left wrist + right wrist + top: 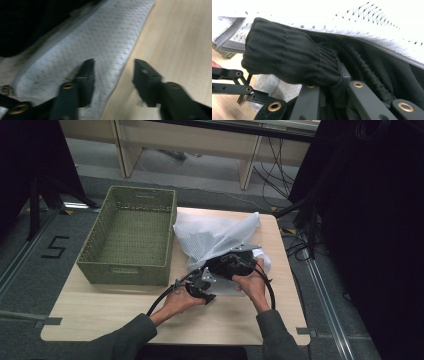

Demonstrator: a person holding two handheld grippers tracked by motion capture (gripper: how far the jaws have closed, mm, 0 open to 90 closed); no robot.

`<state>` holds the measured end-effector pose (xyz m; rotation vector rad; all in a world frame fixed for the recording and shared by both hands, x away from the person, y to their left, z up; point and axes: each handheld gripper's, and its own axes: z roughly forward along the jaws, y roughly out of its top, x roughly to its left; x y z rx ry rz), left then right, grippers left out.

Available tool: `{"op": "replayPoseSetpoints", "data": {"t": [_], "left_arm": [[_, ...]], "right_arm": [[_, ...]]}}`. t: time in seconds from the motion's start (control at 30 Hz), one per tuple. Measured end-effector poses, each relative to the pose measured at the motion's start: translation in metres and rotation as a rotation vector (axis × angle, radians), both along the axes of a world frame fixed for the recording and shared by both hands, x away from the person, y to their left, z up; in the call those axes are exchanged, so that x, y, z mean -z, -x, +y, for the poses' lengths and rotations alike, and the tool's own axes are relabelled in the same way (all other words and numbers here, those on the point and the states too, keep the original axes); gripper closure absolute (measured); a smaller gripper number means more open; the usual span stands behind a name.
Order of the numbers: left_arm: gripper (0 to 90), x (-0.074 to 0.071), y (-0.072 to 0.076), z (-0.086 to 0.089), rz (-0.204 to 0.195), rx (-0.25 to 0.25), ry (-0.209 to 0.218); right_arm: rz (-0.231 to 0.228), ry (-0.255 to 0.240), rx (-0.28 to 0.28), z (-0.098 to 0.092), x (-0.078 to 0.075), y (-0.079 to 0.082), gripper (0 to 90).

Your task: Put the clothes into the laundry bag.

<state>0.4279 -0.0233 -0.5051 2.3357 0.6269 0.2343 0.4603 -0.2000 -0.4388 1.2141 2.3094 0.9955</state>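
Black cloth (292,62) is pinched by right gripper (338,82); left gripper (113,72) is spread over mesh bag (100,42) hem, bottom centre. Bag could get dragged off if that hem isn't pinned.

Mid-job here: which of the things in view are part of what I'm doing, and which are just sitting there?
In the job:
- white mesh bag, its edge between the open left gripper
- black garment, pinched by the right gripper at the bag's mouth

Lying about:
- green woven basket, beside the bag
- wooden table
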Motion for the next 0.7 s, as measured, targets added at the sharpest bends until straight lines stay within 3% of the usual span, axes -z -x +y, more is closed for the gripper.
{"op": "replayPoseSetpoints", "data": {"t": [0.03, 0.13, 0.17, 0.2, 0.27, 0.3, 0.33, 0.4, 0.43, 0.5, 0.6, 0.63, 0.67, 0.7], "left_arm": [[69.1, -0.002, -0.002, 0.003, -0.002, 0.022, -0.036], [87.4, -0.001, -0.003, 0.006, -0.017, 0.027, -0.038], [89.6, 0.001, 0.000, 0.004, -0.012, -0.008, 0.004], [89.9, -0.002, 0.000, 0.006, -0.010, 0.039, -0.041], [90.0, -0.003, 0.007, 0.007, 0.010, 0.074, -0.043], [90.0, -0.002, 0.014, 0.007, 0.016, 0.060, -0.011], [90.0, -0.004, 0.018, 0.010, 0.014, 0.107, -0.050], [90.0, -0.004, 0.023, 0.012, 0.011, 0.119, -0.054], [90.0, -0.005, 0.031, 0.017, 0.028, 0.135, -0.048], [90.0, -0.003, 0.038, 0.023, 0.048, 0.138, -0.035], [90.0, -0.003, 0.045, 0.025, 0.058, 0.136, -0.014], [90.0, -0.003, 0.052, 0.028, 0.093, 0.160, -0.007], [90.0, -0.003, 0.052, 0.028, 0.093, 0.160, -0.007], [90.0, -0.002, 0.062, 0.031, 0.114, 0.178, 0.015]], "right_arm": [[-0.005, 0.003, -0.001, 0.000, 0.000, 0.000, 84.2], [-0.035, 0.005, -0.006, -0.001, 0.000, 0.000, 84.3], [-0.030, 0.011, -0.015, -0.002, -0.001, 0.000, 84.3], [-0.020, 0.018, -0.016, -0.003, -0.003, 0.001, 84.3], [-0.031, 0.002, -0.013, -0.004, -0.004, 0.004, 84.4], [-0.015, 0.017, -0.026, -0.005, -0.006, 0.006, 84.4], [-0.015, 0.010, -0.043, -0.005, -0.006, 0.009, 84.4], [-0.007, 0.033, -0.062, -0.004, -0.008, 0.014, 84.3], [-0.004, 0.066, -0.095, -0.001, -0.007, 0.025, 84.3], [0.046, 0.082, -0.137, 0.006, -0.003, 0.034, 84.3], [0.072, 0.105, -0.146, 0.015, 0.008, 0.037, 84.3], [0.103, 0.119, -0.165, 0.023, 0.019, 0.034, 84.2], [0.103, 0.119, -0.165, 0.023, 0.019, 0.034, 84.2], [0.143, 0.126, -0.156, 0.030, 0.025, 0.029, 84.4]]}}
